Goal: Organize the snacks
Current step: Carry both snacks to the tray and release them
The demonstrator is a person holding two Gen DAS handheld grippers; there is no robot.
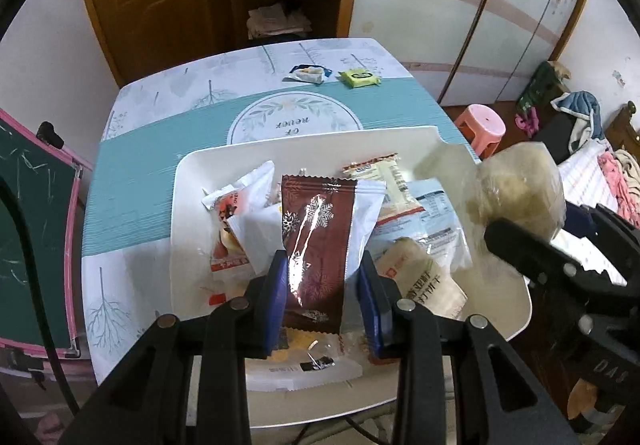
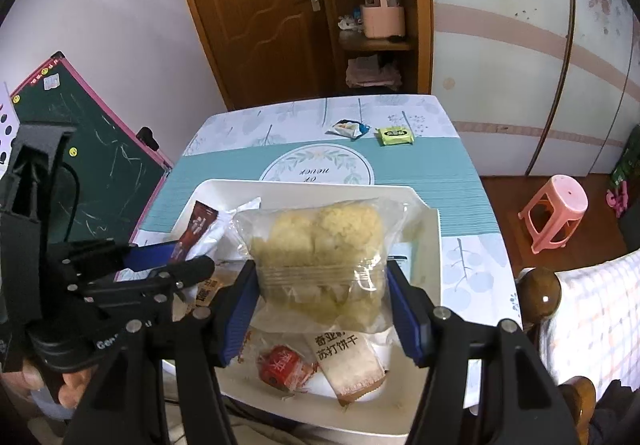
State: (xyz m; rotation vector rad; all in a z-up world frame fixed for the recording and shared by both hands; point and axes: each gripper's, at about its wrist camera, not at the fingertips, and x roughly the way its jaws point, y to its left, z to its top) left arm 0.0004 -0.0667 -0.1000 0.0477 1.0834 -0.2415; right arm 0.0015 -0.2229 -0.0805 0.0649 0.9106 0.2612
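Brown snack packet [image 1: 316, 245] clamped in left hand-held gripper [image 1: 326, 297], right hand-held gripper [image 2: 324, 305] clamping clear puff bag [image 2: 320, 257]

Left gripper [image 1: 324, 281] – fingers clamped; right gripper [image 2: 322, 301] likewise – side by side.

Snack packets crowded the white tray [image 2: 424, 205] at the near counter [image 1: 132, 181] edge. Beyond it lay open cloth, blocked only by two packets: blue-white [image 1: 307, 74] and green [image 1: 359, 77].
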